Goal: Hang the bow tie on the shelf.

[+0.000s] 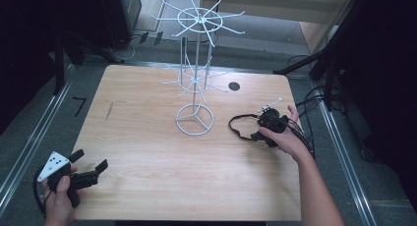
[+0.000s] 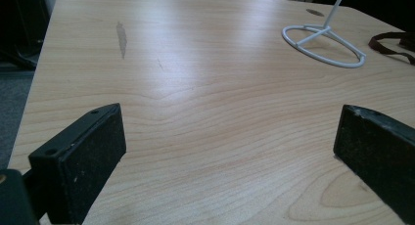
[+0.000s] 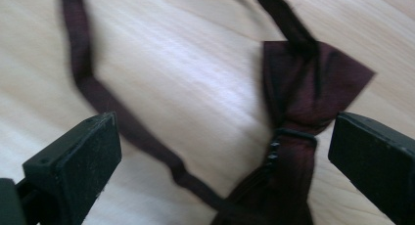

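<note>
Wooden worktop (image 1: 147,152), pale grain, rounded corners, carrying all items shown. A dark streak (image 1: 108,111) marks its left half, and a small dark round hole (image 1: 234,86) lies near the far edge, right of centre.

White wire display stand (image 1: 195,73), upright on the far half of the worktop, slightly right of centre. Its ring base (image 1: 194,119) rests flat on the wood; a thin central pole carries two tiers of radiating wire arms, the upper tier wider than the lower. In the left gripper view the ring base (image 2: 323,45) appears toward the far right corner.

Left gripper (image 1: 91,164), held in the person's left hand (image 1: 59,199) at the near left corner of the worktop, a grey three-cornered plate on top. Its jaws stand wide apart with only bare wood between them; the fingers are released and grasp nothing.

Right gripper (image 1: 265,124), held in the person's right hand (image 1: 285,137) near the right edge, about midway along it. Its jaws are spread and close on nothing.

Dark maroon bow tie (image 3: 298,112), lying flat on the worktop near the right edge, just right of the stand's ring base. In the right gripper view the knot and one wing lie between the parted jaws, nearer the right-hand jaw. Its narrow strap (image 1: 237,125) loops out over the wood toward the stand.
</note>
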Demonstrator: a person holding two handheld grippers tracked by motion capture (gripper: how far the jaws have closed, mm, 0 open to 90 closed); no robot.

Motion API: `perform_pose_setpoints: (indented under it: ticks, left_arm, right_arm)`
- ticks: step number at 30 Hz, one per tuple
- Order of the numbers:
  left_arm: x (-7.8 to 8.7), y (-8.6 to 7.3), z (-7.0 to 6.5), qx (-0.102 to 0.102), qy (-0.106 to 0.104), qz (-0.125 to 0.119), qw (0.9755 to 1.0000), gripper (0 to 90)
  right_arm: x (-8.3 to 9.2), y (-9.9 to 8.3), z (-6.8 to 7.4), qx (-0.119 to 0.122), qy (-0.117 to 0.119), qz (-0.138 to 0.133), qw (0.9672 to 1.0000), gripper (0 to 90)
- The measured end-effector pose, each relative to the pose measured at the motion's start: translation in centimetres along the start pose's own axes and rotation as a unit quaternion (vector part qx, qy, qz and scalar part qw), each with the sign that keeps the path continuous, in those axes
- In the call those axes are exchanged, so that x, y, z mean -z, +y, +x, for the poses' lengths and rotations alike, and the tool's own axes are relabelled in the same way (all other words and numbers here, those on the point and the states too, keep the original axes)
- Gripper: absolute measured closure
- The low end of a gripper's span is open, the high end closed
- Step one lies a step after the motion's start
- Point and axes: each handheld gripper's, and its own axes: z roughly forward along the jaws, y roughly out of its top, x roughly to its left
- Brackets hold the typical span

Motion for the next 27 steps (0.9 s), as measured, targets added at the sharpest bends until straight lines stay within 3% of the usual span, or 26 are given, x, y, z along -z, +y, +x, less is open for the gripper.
perform_pose_setpoints:
  ticks: [6,8,13,17,19,20,21,22,23,25,26,27]
  left_arm:
    - [0.0,0.0,0.0,-0.001,0.001,0.001,1.0000,0.0]
    - [0.0,0.0,0.0,0.000,0.000,0.001,1.0000,0.0]
    - [0.0,0.0,0.0,0.000,-0.001,0.000,1.0000,0.0]
    - [0.0,0.0,0.0,0.000,-0.001,0.000,1.0000,0.0]
    - [0.0,0.0,0.0,0.000,-0.001,0.000,1.0000,0.0]
    - [0.0,0.0,0.0,0.001,-0.001,0.000,1.0000,0.0]
    - [0.0,0.0,0.0,0.001,-0.001,0.000,1.0000,0.0]
    - [0.0,0.0,0.0,0.001,-0.001,-0.001,1.0000,0.0]
    - [0.0,0.0,0.0,0.001,-0.001,-0.001,1.0000,0.0]
    - [0.0,0.0,0.0,0.000,-0.002,-0.001,1.0000,0.0]
    - [0.0,0.0,0.0,0.001,-0.003,-0.001,1.0000,0.0]
    - [0.0,0.0,0.0,0.001,-0.003,-0.002,1.0000,0.0]
  right_arm:
    - [0.2,0.9,0.0,-0.003,0.000,-0.017,0.9999,0.0]
    - [0.5,1.4,0.3,-0.002,0.017,-0.038,0.9991,0.0]
    - [0.1,1.9,1.1,0.001,0.014,-0.032,0.9994,0.0]
    - [0.0,2.7,3.4,0.044,0.029,-0.055,0.9971,1.2]
    - [0.0,2.9,4.0,0.051,0.034,-0.057,0.9965,5.8]
    - [-0.1,3.2,5.1,0.069,0.037,-0.062,0.9950,22.6]
    - [-0.1,3.2,5.1,0.069,0.037,-0.062,0.9950,22.6]
    - [-0.3,3.4,5.8,0.077,0.035,-0.059,0.9946,36.3]
    - [-0.5,3.6,6.1,0.080,0.038,-0.055,0.9946,42.8]
    - [-0.7,3.7,6.3,0.082,0.041,-0.050,0.9945,47.5]
    - [-1.1,3.8,6.6,0.083,0.042,-0.039,0.9949,56.8]
    - [-1.2,3.9,6.7,0.085,0.048,-0.034,0.9946,60.5]
